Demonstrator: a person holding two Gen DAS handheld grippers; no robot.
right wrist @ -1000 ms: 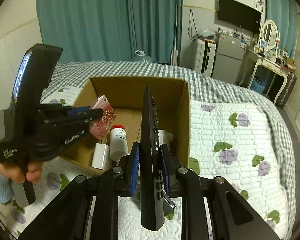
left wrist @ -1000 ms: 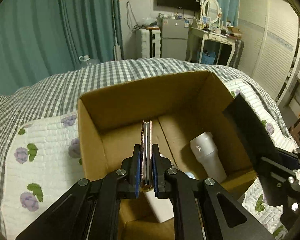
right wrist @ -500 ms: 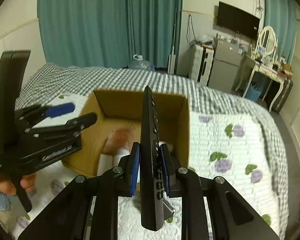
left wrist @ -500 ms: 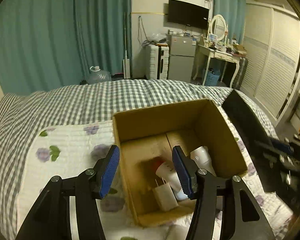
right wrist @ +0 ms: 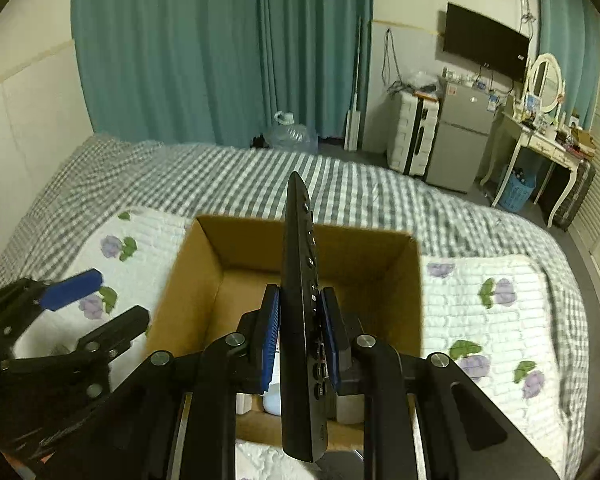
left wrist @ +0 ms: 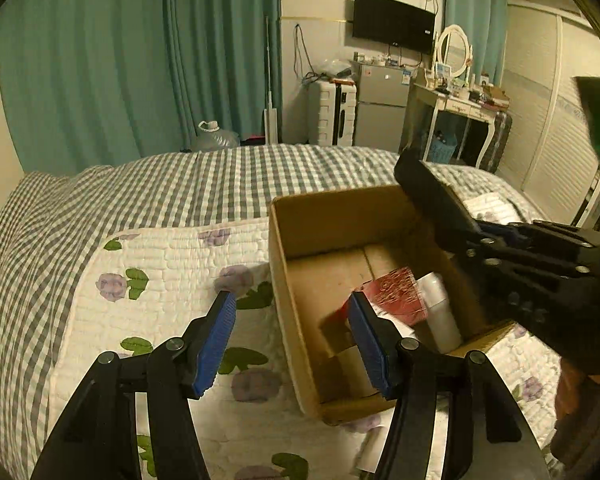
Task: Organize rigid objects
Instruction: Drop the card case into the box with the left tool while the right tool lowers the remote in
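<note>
An open cardboard box (left wrist: 278,264) stands on the bed; it also shows in the right wrist view (right wrist: 196,264). Inside lie a red-patterned phone (left wrist: 394,292), a white bottle (left wrist: 440,312) and a white charger block, partly hidden. My left gripper (left wrist: 292,340) is open and empty, over the box's left wall. My right gripper (right wrist: 298,340) is shut on a black remote control (right wrist: 300,280), held edge-up above the box. The remote (left wrist: 432,204) and right gripper show at the right of the left wrist view. The open left gripper (right wrist: 96,300) shows at the left of the right wrist view.
The bed has a white floral quilt (left wrist: 160,272) over a grey checked blanket (left wrist: 180,188). Beyond the bed stand teal curtains (left wrist: 140,60), a water jug (left wrist: 214,138), a white suitcase (left wrist: 332,114), a small fridge (left wrist: 380,116) and a dressing table (left wrist: 456,104).
My left gripper opened and let the phone fall into the box, then drew back and to the left. My right gripper moved over the box with the remote.
</note>
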